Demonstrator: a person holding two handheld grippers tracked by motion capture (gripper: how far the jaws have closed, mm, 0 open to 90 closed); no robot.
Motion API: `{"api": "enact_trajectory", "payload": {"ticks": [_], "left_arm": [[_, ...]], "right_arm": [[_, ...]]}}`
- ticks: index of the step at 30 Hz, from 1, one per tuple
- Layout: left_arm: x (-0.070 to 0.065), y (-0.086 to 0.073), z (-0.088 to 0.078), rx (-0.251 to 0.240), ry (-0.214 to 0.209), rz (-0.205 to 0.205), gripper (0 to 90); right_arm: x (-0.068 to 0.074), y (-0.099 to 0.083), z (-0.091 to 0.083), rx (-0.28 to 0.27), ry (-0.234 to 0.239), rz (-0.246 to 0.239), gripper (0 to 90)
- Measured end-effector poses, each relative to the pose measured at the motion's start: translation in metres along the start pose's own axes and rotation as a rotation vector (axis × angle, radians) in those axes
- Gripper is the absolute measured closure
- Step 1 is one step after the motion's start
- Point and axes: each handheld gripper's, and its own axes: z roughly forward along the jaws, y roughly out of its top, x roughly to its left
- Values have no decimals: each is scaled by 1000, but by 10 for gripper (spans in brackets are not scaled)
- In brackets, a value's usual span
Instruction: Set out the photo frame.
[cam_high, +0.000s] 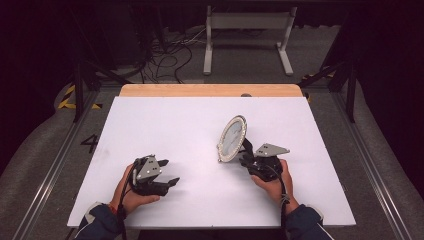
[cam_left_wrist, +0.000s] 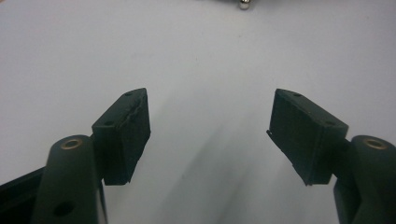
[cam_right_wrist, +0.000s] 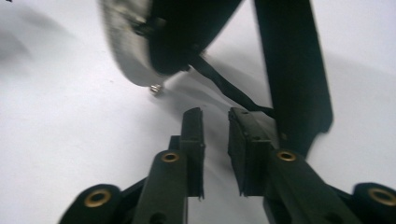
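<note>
**A:** Your left hand (cam_high: 131, 192) lies low at the near left of the white table (cam_high: 165, 120), palm up under the left gripper (cam_high: 170, 172); the wrist is bent so the jaws point toward the middle of the table; in the left gripper view they stand wide apart over bare white surface, with nothing between the pads (cam_left_wrist: 128, 135).

**B:** And your right hand (cam_high: 272, 185)?

**A:** It sits at the near right, fingers wrapped round the right gripper (cam_high: 245, 155), which points up-table and to the left toward the mirror (cam_high: 231, 138); its grey plate (cam_high: 271, 149) lies level on top; its cable (cam_high: 282, 192) runs back along your forearm.

**B:** How do those jaws stand?

**A:** A narrow gap shows between them in the right gripper view; they are slightly parted and press on nothing.

**B:** Where is the mirror itself?

**A:** Right of centre on the table, an oval, silver-rimmed mirror tilted up on its black stand (cam_right_wrist: 292, 70); the stand leg rises just past your right jaw tips, and a thin black cord (cam_right_wrist: 224, 86) runs from the mirror's back down toward them; whether the jaw touches the leg, I cannot tell.

**B:** Anything else around?

**A:** A wooden strip (cam_high: 210, 90) edges the far side; beyond it, a white metal frame (cam_high: 247, 35) and loose cables (cam_high: 165, 60) on the floor; between your two grippers the table is plain white.
</note>
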Motion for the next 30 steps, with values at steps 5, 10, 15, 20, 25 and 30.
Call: {"api": "enact_trajectory", "payload": {"ticks": [5, 10, 15, 20, 25, 30], "left_arm": [[-2, -11, -10, 18, 29, -27, 219], [-1, -16, -13, 29, 50, -40, 195], [-5, -21, -15, 47, 51, -34, 193], [-7, -27, -23, 52, 71, -51, 194], [-8, -35, -31, 57, 97, -77, 193], [-9, -39, -36, 61, 106, -90, 192]], "right_arm": [[10, 4, 1, -12, 17, -16, 627], [19, 8, 7, -19, 42, 1, 505], [27, 14, 17, -40, 14, 3, 471], [27, 17, 29, -56, 15, 51, 446], [24, 23, 34, -101, -1, 113, 458], [23, 26, 38, -127, 9, 147, 524]]}}
